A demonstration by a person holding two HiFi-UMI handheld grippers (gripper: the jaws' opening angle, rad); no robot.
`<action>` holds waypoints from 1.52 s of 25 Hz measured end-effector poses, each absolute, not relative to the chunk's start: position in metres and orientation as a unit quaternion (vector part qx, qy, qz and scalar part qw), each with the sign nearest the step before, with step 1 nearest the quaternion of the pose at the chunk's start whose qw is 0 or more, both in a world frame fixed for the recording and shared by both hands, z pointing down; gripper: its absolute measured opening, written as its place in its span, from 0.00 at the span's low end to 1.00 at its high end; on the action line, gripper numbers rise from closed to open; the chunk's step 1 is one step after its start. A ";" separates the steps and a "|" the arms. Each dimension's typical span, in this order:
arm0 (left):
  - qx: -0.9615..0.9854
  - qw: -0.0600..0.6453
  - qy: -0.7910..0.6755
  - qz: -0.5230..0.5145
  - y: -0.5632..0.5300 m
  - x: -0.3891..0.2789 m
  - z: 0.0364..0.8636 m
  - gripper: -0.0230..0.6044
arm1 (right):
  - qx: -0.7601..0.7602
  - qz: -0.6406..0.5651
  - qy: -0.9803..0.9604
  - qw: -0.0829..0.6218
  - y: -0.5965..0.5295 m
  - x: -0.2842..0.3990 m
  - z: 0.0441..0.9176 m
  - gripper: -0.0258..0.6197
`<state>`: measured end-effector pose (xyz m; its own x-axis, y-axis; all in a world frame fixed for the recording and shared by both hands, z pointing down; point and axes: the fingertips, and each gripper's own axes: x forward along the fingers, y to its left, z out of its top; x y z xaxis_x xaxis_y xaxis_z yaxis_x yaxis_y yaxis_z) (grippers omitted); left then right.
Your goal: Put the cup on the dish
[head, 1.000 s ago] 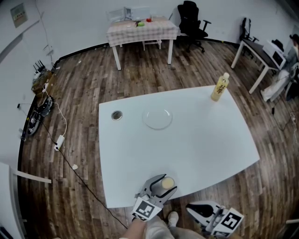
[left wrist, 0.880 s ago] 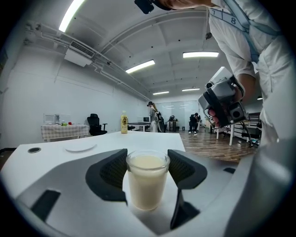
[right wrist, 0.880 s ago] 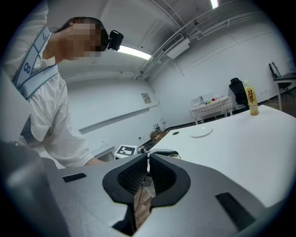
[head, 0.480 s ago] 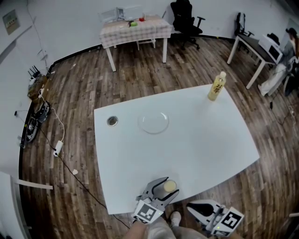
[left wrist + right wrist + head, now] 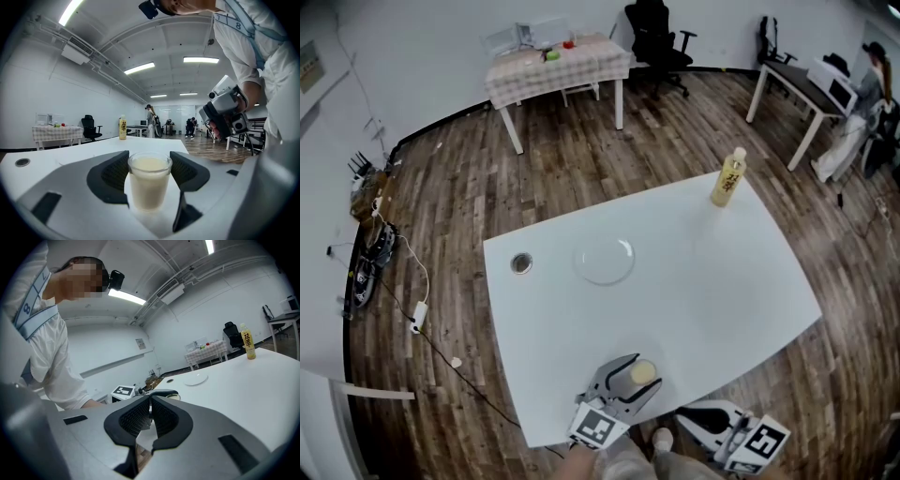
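The cup is a small clear glass full of creamy liquid, near the white table's front edge. My left gripper is shut on it. In the left gripper view both dark pads touch the sides of the cup. The dish is a clear glass plate on the table's far left part, well away from the cup. My right gripper hangs off the table's front edge, to the right of the left one. Its jaws are shut with nothing between them.
A yellow drink bottle stands at the table's far right corner. A round metal grommet sits left of the dish. Beyond the table are a checked table, an office chair and desks on a wooden floor. Cables lie at the left.
The head view has shifted, so table and dish sit lower in the frame. The left gripper still holds the cup, slightly further in from the front edge. The right gripper has not moved.
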<state>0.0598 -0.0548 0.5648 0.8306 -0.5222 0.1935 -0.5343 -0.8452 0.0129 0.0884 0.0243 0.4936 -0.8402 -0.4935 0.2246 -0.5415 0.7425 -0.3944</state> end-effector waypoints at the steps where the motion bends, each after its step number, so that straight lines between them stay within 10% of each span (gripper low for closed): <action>1: 0.957 0.033 -0.275 0.090 -0.059 0.059 0.563 0.47 | 0.280 0.225 -0.932 0.053 0.021 0.088 0.493 0.09; 38: 0.958 0.043 -0.279 0.042 -0.193 0.021 0.527 0.47 | 0.350 0.239 -0.905 0.023 -0.064 0.059 0.493 0.09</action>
<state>0.0213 -0.1927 0.5266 0.8406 -0.5315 0.1043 -0.5387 -0.8405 0.0584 0.0586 -0.0636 0.4926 -0.7534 -0.6232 0.2099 -0.6455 0.6401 -0.4166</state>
